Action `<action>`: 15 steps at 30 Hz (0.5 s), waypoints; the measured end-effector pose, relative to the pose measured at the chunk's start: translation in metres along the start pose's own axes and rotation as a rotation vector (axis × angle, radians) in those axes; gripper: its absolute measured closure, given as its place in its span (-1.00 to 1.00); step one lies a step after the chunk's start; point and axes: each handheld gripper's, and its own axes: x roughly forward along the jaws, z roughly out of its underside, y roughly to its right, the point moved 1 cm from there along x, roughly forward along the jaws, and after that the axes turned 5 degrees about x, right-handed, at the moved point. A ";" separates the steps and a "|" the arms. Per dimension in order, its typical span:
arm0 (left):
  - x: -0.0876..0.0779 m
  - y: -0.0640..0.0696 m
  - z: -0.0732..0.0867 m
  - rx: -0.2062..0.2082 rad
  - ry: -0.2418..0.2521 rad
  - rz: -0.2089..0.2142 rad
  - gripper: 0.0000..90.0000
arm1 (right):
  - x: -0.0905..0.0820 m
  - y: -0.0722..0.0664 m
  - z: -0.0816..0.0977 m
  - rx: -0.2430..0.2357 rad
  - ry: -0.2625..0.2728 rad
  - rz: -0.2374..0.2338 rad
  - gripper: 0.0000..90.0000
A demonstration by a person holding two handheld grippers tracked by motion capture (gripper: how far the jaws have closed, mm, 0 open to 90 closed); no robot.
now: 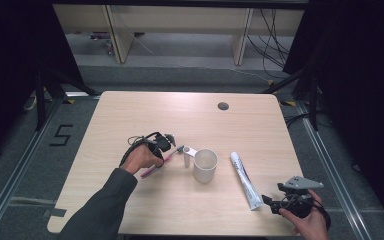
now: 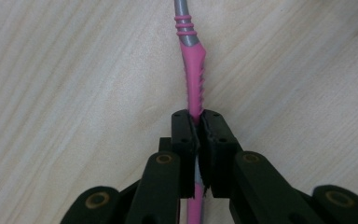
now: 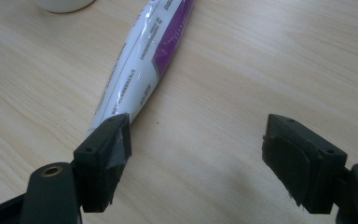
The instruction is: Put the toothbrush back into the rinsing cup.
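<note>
While my left claw [image 2: 198, 135] is clamped on the pink handle of the toothbrush [image 2: 193, 70], which lies on the surface [image 1: 130, 115] just left of the white cup [image 1: 205, 166], I should lift it straight and slowly, keeping the handle from twisting between the pads. My right claw [image 3: 196, 149] stands wide apart beside the toothpaste tube [image 3: 140, 65], holding nothing.
</note>
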 end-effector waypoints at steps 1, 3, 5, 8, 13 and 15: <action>-0.003 -0.001 0.000 -0.004 0.017 -0.001 0.86 | 0.000 0.000 0.000 0.003 0.000 0.001 -0.45; -0.008 -0.003 0.001 -0.017 0.062 -0.007 0.86 | 0.000 -0.003 0.000 0.050 -0.012 -0.015 -0.45; -0.014 -0.005 0.002 -0.025 0.098 -0.010 0.86 | -0.001 -0.001 0.000 0.032 -0.001 -0.008 -0.45; -0.023 -0.007 0.005 -0.043 0.163 -0.020 0.86 | 0.000 0.000 0.000 0.028 0.009 -0.007 -0.45; -0.038 -0.007 0.009 -0.076 0.321 -0.037 0.86 | 0.000 0.001 0.000 0.005 0.017 -0.003 -0.45; -0.041 -0.007 0.012 -0.095 0.395 -0.048 0.86 | 0.000 -0.001 0.000 0.030 0.010 -0.008 -0.45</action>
